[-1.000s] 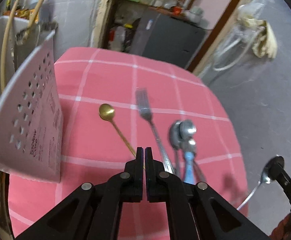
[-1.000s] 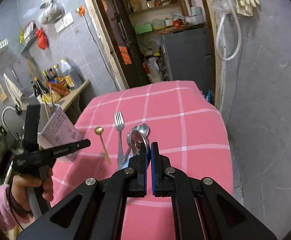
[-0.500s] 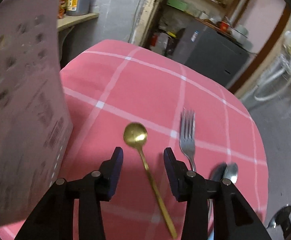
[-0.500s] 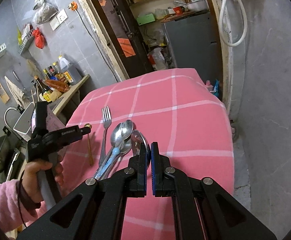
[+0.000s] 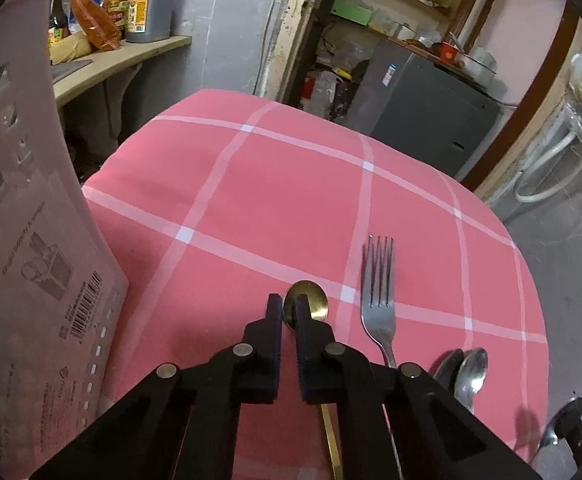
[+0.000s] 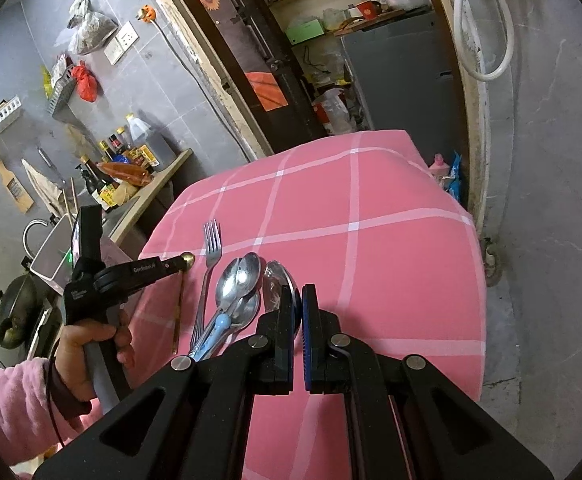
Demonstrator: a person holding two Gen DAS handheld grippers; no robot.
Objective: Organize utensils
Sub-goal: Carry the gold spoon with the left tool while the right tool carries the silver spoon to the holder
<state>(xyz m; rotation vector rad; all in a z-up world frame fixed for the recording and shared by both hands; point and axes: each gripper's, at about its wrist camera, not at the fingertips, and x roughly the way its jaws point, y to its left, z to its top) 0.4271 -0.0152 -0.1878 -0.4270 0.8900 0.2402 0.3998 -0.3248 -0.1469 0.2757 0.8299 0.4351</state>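
Observation:
A gold spoon (image 5: 311, 304) lies on the pink checked tablecloth (image 5: 291, 200). My left gripper (image 5: 287, 312) is closed on the spoon's neck just behind the bowl; it also shows in the right wrist view (image 6: 179, 266). A silver fork (image 5: 379, 300) lies to the right of it. Several silver spoons (image 6: 243, 280), one with a blue handle, lie beside the fork. My right gripper (image 6: 301, 300) is shut on a silver spoon (image 6: 277, 276) and holds it above the cloth.
A white perforated utensil holder (image 5: 31, 260) stands at the table's left edge. A counter with bottles (image 5: 107, 12) is behind it. A grey cabinet (image 5: 423, 108) stands beyond the table. The floor drops off at the right.
My left gripper opened, moved forward over the gold spoon and closed on its neck. My right gripper, holding its spoon, shifted a little right.

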